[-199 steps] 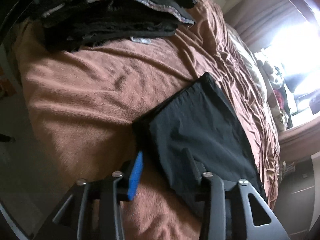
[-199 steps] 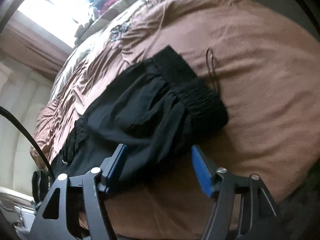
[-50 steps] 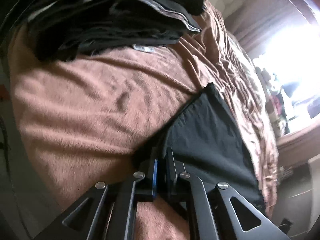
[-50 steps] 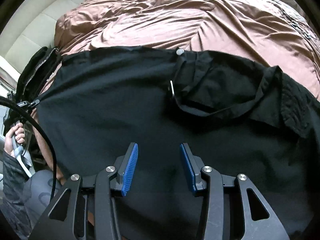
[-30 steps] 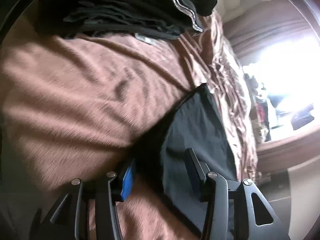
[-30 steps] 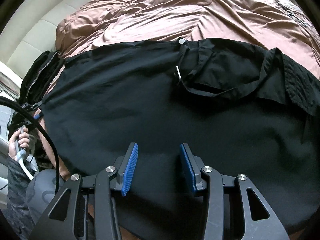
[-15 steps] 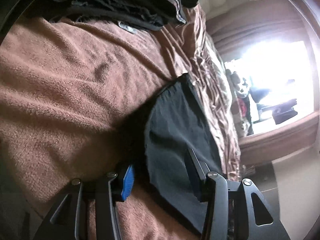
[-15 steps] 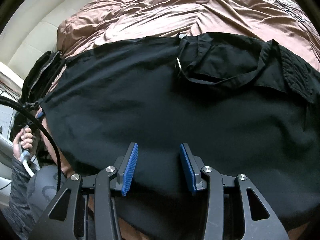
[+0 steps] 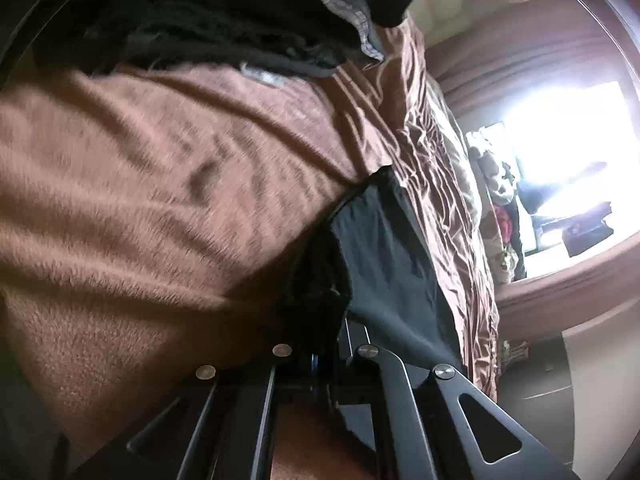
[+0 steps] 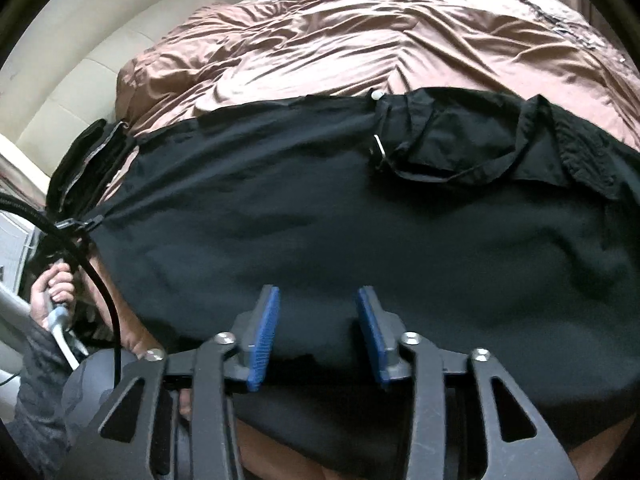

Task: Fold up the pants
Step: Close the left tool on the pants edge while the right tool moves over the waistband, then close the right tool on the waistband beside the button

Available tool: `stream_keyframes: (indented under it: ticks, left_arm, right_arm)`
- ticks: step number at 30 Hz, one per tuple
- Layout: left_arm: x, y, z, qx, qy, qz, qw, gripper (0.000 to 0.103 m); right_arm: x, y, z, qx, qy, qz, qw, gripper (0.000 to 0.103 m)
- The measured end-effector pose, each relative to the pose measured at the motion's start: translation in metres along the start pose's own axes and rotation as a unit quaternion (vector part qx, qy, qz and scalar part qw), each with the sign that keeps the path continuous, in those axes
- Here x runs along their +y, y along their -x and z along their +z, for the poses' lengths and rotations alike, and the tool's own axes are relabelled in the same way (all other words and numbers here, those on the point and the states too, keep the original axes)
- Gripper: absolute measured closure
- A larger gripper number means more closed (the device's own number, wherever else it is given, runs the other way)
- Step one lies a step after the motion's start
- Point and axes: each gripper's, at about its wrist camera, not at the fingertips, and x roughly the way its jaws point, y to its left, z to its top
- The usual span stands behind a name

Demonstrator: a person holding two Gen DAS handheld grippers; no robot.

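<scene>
The black pants (image 10: 320, 216) lie spread across the brown bed, with the waistband and a metal ring (image 10: 379, 148) toward the far right. In the left wrist view the pants (image 9: 384, 264) run away along the bed. My left gripper (image 9: 326, 356) is shut on the pants' near dark edge, which bunches between the fingers. My right gripper (image 10: 318, 324) is open, its blue pads (image 10: 264, 332) just above the near part of the pants, holding nothing. In the right wrist view the left gripper (image 10: 86, 226) pinches the pants' left corner.
A stack of folded dark clothes (image 9: 224, 16) sits on the brown fleece blanket (image 9: 140, 184) at the far end. A wrinkled brown satin cover (image 10: 360, 36) lies beyond the pants. A bright window (image 9: 568, 152) and cream headboard (image 10: 80, 64) border the bed.
My left gripper was open around the pants' edge and has now shut on it. The right gripper stayed open over the pants, barely moving.
</scene>
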Motion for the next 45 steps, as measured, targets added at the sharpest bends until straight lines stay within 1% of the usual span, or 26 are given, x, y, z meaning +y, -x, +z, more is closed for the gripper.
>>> stream_keyframes:
  ticks: [2, 5, 8, 11, 14, 16, 18, 21, 22, 27, 29, 35, 37, 39, 41, 42, 45]
  left_arm:
    - [-0.004, 0.001, 0.003, -0.001, -0.001, -0.001, 1.0, 0.099]
    - [-0.011, 0.004, 0.008, -0.003, -0.009, -0.002, 1.0, 0.099]
    - [-0.018, 0.005, 0.01, -0.003, -0.02, -0.002, 0.9998, 0.099]
    - [-0.023, 0.003, 0.013, -0.003, -0.021, -0.001, 0.9998, 0.099]
    - [-0.026, 0.001, 0.014, -0.005, -0.024, -0.004, 0.9997, 0.099]
    - [-0.027, 0.0, 0.015, -0.006, -0.025, -0.005, 0.9997, 0.099]
    - [-0.027, 0.001, 0.015, -0.006, -0.022, -0.006, 0.9997, 0.099]
    - [-0.026, 0.0, 0.015, -0.007, -0.019, -0.003, 0.9998, 0.099]
    - [-0.026, 0.001, 0.015, -0.007, -0.02, -0.002, 0.9998, 0.099]
    - [-0.021, 0.0, 0.014, -0.006, -0.009, -0.002, 0.9999, 0.099]
    - [-0.018, 0.0, 0.013, -0.005, -0.005, 0.0, 1.0, 0.099]
    - [-0.015, -0.002, 0.013, -0.001, 0.0, 0.003, 1.0, 0.099]
    - [-0.014, -0.002, 0.014, -0.001, 0.002, 0.003, 1.0, 0.099]
    - [-0.012, -0.004, 0.013, -0.001, 0.004, 0.004, 1.0, 0.099]
    - [-0.012, -0.005, 0.013, 0.0, 0.006, 0.004, 1.0, 0.099]
    - [-0.012, -0.005, 0.013, 0.0, 0.006, 0.004, 1.0, 0.099]
    - [-0.013, -0.005, 0.013, -0.001, 0.002, 0.002, 1.0, 0.099]
  right_arm:
    - [0.003, -0.004, -0.003, 0.001, -0.007, -0.004, 1.0, 0.075]
    - [0.006, -0.01, -0.012, 0.017, -0.014, -0.005, 1.0, 0.08]
    - [0.012, -0.007, -0.02, 0.023, -0.003, -0.007, 1.0, 0.081]
    - [0.017, -0.001, -0.031, 0.027, -0.007, -0.008, 1.0, 0.081]
    - [0.02, 0.005, -0.035, 0.031, -0.005, -0.002, 1.0, 0.081]
    - [0.02, 0.006, -0.033, 0.033, 0.0, -0.005, 0.999, 0.081]
    - [0.014, 0.005, -0.027, 0.033, -0.005, -0.016, 0.999, 0.081]
    - [0.01, 0.007, -0.017, 0.022, -0.015, -0.016, 1.0, 0.081]
    - [0.006, 0.005, -0.009, 0.019, -0.021, -0.019, 0.999, 0.081]
    - [-0.005, -0.022, 0.008, 0.035, -0.043, -0.034, 0.998, 0.081]
    - [-0.009, -0.032, 0.015, 0.037, -0.043, -0.047, 0.997, 0.081]
    - [-0.016, -0.053, 0.047, 0.026, -0.047, -0.079, 0.995, 0.081]
    - [-0.018, -0.061, 0.056, 0.026, -0.046, -0.082, 0.995, 0.081]
    - [-0.021, -0.067, 0.065, 0.024, -0.045, -0.09, 0.995, 0.084]
    - [-0.023, -0.073, 0.073, 0.022, -0.044, -0.097, 0.994, 0.084]
    - [-0.023, -0.08, 0.08, 0.023, -0.045, -0.099, 0.994, 0.087]
    - [-0.027, -0.088, 0.088, 0.019, -0.053, -0.102, 0.993, 0.09]
